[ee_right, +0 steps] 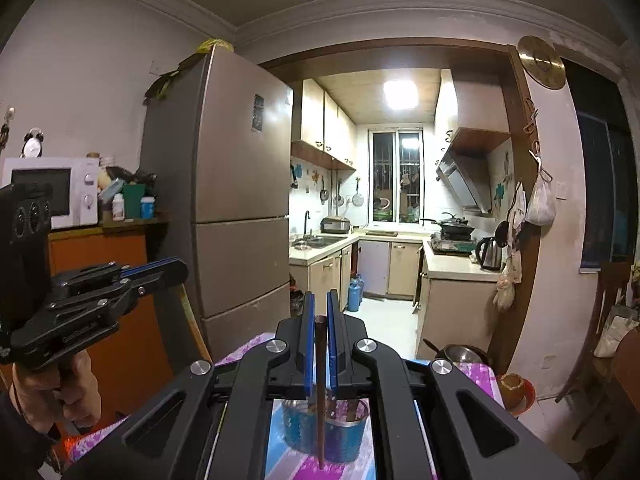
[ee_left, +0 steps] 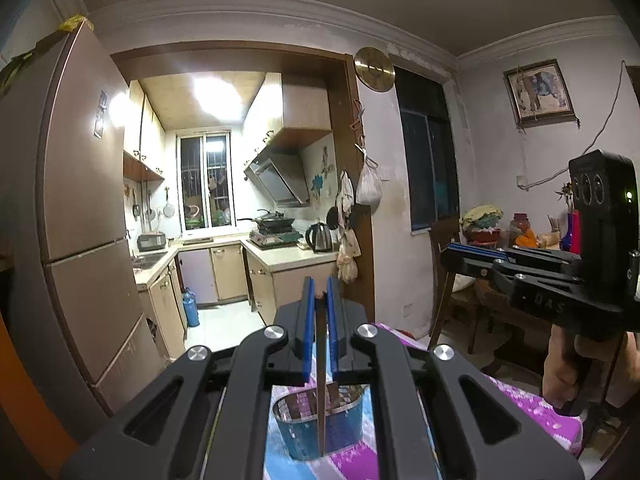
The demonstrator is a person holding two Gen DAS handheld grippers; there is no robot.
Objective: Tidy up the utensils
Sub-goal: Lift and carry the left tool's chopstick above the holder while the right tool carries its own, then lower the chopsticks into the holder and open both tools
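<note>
1. The left gripper (ee_left: 320,300) is closed on a thin brown chopstick (ee_left: 321,380), pinched between its blue pads. The stick hangs straight down from the jaws, its lower end pointing at the metal utensil holder (ee_left: 320,428) directly below the claw.

2. The right gripper (ee_right: 320,304) is likewise clamped on a second chopstick (ee_right: 321,392), held upright between its pads. The round butt end shows just above the fingers and the tip hangs below them.

3. Beneath the right claw stands the same metal utensil holder (ee_right: 326,432), on a table covered with a pink and blue patterned cloth (ee_right: 288,464). In this view the stick's tip appears in front of the holder's near wall, so I cannot tell whether it is inside or just short of the rim.

4. Something dark seems to stand in the holder already, behind the stick, but it is too blurred to name.

5. Each claw appears in the other's camera, off to the side and level, with a hand (ee_right: 60,384) on its grip.

6. Judged progress: both sticks are picked up and carried above the holder, but neither is released. What is left is lowering each tip inside the rim and opening the jaws. Whether other utensils wait on the table is hidden by the gripper bodies.
</note>
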